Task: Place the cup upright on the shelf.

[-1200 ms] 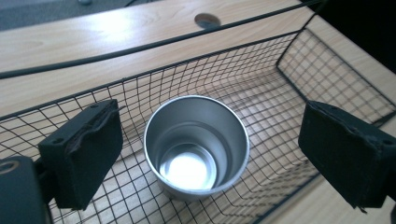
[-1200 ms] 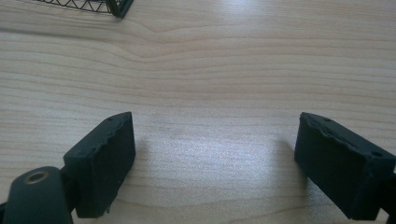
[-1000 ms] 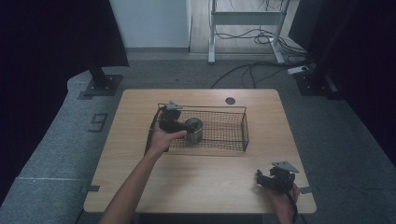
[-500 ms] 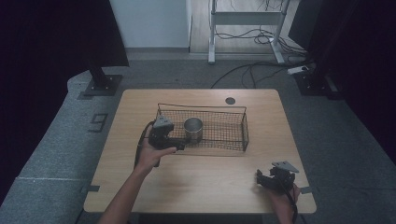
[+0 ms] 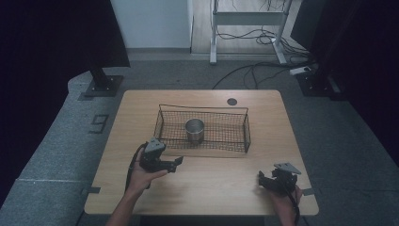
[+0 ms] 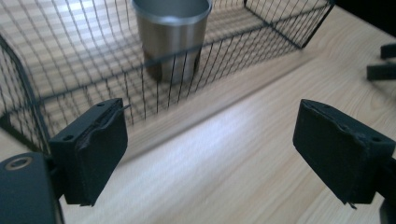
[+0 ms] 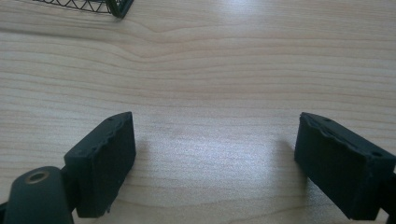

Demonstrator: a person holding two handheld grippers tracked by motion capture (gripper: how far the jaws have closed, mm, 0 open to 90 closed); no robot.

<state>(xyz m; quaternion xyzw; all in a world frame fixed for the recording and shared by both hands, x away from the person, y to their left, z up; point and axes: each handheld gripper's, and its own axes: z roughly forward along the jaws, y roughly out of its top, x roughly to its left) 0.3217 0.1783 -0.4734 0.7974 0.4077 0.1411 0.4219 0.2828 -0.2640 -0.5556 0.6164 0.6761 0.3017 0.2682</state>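
Sitting upright in the wire basket [image 5: 244,123], steel cup [image 5: 194,130] lies beyond left gripper [image 5: 175,163], whose empty jaws were just closing; right gripper [image 5: 261,179] farther, unclenched.

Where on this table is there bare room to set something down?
The table is bare right of the basket, and along the front between the left tool and right tool. The strip left of the basket is free too. Inside the basket, the cup takes the left half.
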